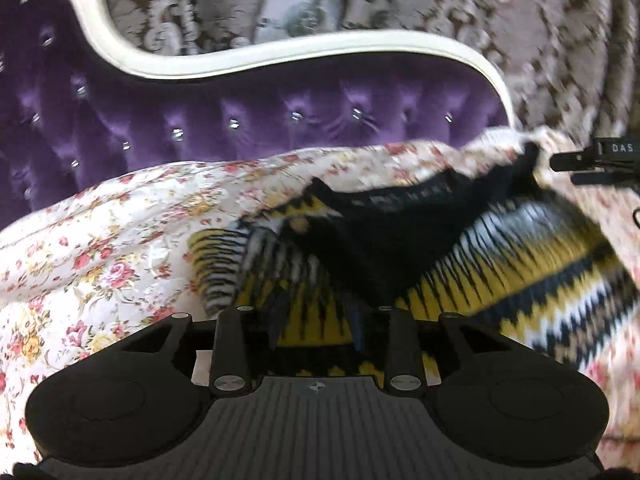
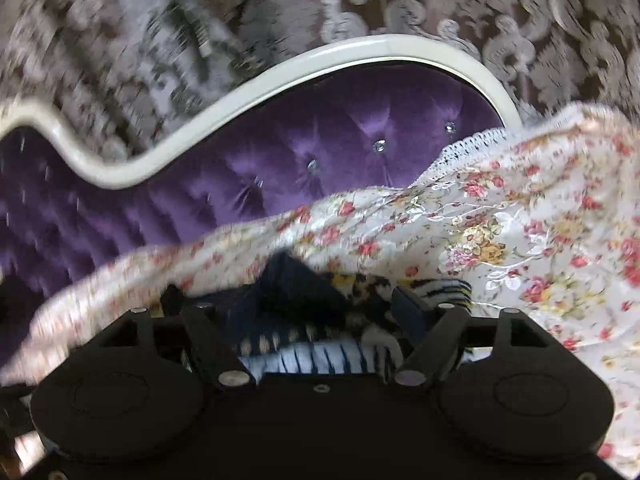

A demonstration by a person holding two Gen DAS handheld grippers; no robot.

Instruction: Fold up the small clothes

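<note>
- The headboard (image 1: 256,120) rises behind the bed, its cream edge curving.
- The bedspread (image 1: 100,248) lies open left of the sweater (image 1: 500,264), which is bunched mid-bed.
- The left gripper (image 1: 316,320) clenches the sweater's near edge.
- The right gripper (image 2: 320,320) is buried in knit; its grip cannot be told.

The knitted garment (image 1: 500,276) looks woolly and matt, the floral bedspread (image 1: 100,248) a faintly sheened cloth, the purple headboard (image 1: 240,120) shiny tufted velvet with glinting studs and a glossy cream frame (image 1: 280,56), both grippers matt black plastic.
</note>
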